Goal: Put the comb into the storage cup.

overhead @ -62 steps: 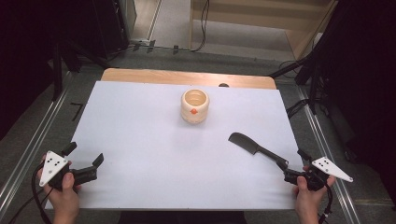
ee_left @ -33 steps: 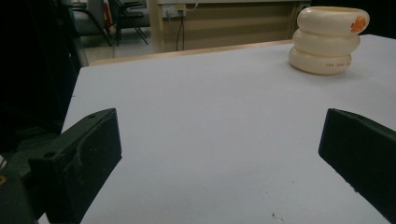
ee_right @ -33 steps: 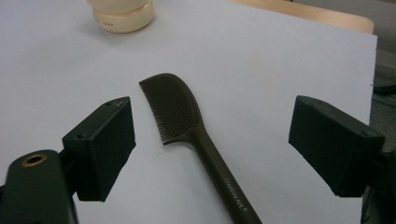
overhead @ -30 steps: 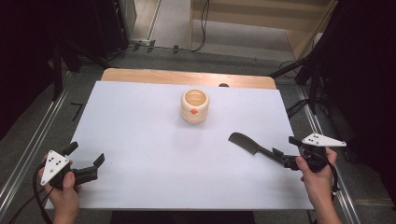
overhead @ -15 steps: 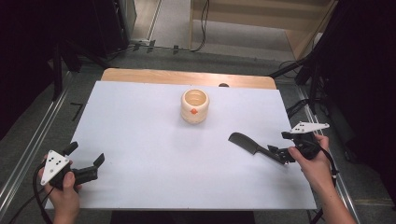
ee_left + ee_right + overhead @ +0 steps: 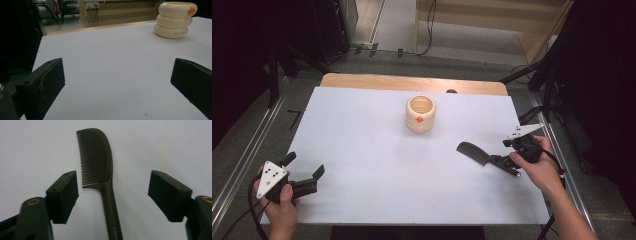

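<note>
A dark comb (image 6: 472,151) lies flat on the white table (image 6: 362,145) at the right, its teeth end toward the middle. My right gripper (image 6: 501,164) hovers over the comb's handle. In the right gripper view the comb (image 6: 96,157) runs up between the two jaws, and my right gripper (image 6: 112,192) is open; its jaws have just been closing, with a gap on each side of the handle. At the table's near left corner my left gripper (image 6: 304,166) stands open and holds nothing. The left gripper (image 6: 117,82) faces bare table.
A cream ribbed cup (image 6: 420,113) with an orange mark stands at the middle back; in the left gripper view the cup (image 6: 175,20) is far off at upper right. A wooden strip (image 6: 412,82) borders the table's far edge. Metal rails run along both sides.
My right gripper has moved from the near right corner toward the comb and now straddles its handle. The left gripper has stayed put.
</note>
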Available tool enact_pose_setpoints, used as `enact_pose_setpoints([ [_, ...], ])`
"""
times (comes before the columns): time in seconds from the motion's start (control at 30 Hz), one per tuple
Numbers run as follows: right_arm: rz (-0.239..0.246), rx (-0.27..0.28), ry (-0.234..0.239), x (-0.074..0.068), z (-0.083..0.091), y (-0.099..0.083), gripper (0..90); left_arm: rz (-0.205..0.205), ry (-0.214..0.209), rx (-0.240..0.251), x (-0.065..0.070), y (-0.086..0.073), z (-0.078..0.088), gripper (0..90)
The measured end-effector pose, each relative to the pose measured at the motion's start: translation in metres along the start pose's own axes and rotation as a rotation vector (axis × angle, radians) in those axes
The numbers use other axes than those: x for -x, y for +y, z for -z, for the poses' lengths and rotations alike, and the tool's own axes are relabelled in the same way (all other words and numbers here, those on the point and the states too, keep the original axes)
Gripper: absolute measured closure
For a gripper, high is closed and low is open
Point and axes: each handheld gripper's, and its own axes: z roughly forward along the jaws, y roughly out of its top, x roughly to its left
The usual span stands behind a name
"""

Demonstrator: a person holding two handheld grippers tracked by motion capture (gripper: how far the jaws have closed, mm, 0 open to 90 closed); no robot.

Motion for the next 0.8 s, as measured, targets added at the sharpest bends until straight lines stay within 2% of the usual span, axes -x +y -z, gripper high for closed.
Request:
enact_pose_setpoints([
  [0.03, 0.022, -0.025, 0.004, 0.000, -0.003, 0.002, 28.7, -0.002, -0.001, 0.000, 0.000, 0.000, 0.000, 0.0],
  [0.2, 0.063, -0.070, 0.012, 0.000, -0.009, 0.006, 35.8, -0.006, -0.004, 0.000, 0.000, 0.000, 0.000, 0.0],
  [0.47, 0.072, -0.115, 0.061, 0.003, -0.016, 0.011, 44.3, -0.010, -0.003, -0.003, 0.001, 0.000, 0.000, 0.0],
  [0.53, 0.087, -0.148, 0.068, 0.006, -0.020, 0.012, 45.9, -0.009, -0.003, -0.002, 0.001, 0.000, 0.000, 0.0],
  [0.63, 0.076, -0.176, 0.092, 0.008, -0.024, 0.013, 47.4, -0.009, -0.003, -0.002, 0.001, 0.000, 0.000, 0.0],
  [0.8, 0.090, -0.206, 0.083, 0.009, -0.029, 0.014, 51.0, -0.009, -0.005, -0.001, 0.001, 0.000, -0.001, 0.0],
])
